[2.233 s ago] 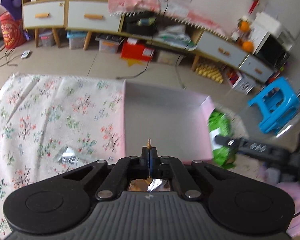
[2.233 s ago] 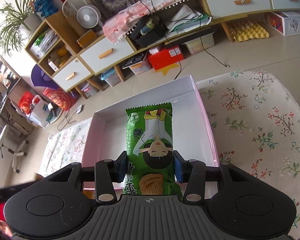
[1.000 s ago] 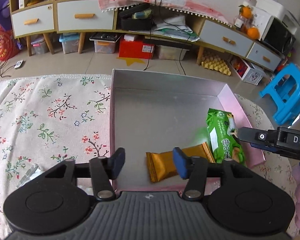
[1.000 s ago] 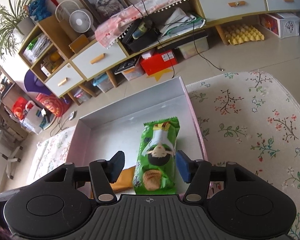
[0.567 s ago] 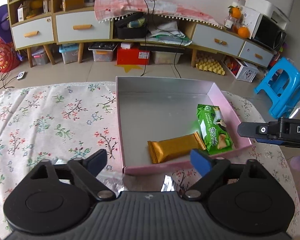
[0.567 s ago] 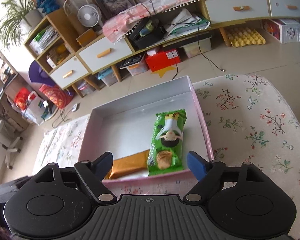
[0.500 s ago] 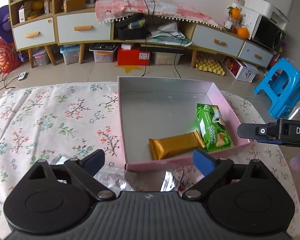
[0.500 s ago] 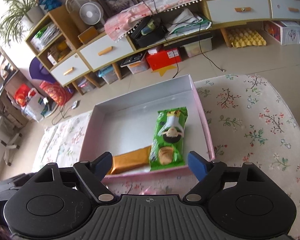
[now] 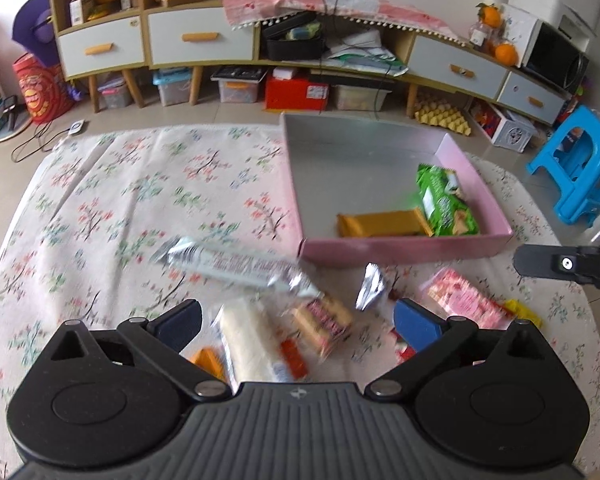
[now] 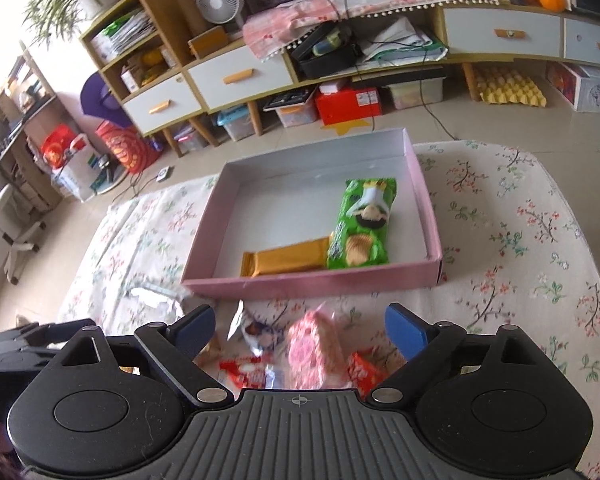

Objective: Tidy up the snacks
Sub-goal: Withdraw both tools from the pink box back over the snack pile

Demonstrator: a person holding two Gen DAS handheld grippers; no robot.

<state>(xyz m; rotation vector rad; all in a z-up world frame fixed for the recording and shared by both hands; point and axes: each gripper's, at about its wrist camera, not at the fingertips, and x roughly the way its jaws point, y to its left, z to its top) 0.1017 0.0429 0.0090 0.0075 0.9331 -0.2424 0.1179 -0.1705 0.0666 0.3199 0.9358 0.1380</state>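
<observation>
A pink box [image 9: 400,254] [image 10: 312,282] sits on the floral cloth and holds a gold bar [image 9: 382,224] [image 10: 286,262] and a green snack pack [image 9: 444,202] [image 10: 362,224]. Loose snacks lie in front of it: a long silver pack [image 9: 228,264], a cream pack [image 9: 248,340], a pink pack [image 9: 464,300] [image 10: 310,348] and small red ones [image 10: 244,372]. My left gripper [image 9: 296,324] is open and empty above the cream pack. My right gripper [image 10: 300,330] is open and empty above the pink pack.
The floral cloth [image 9: 120,192] [image 10: 520,240] covers the table. Beyond its far edge are low cabinets with drawers [image 9: 200,40], storage boxes on the floor and a blue stool [image 9: 580,164] at the right. The right gripper's body [image 9: 568,266] shows at the left view's right edge.
Both grippers let go of their snacks in the box, opened wide and pulled back toward me. They now hang over the loose snacks in front of the box.
</observation>
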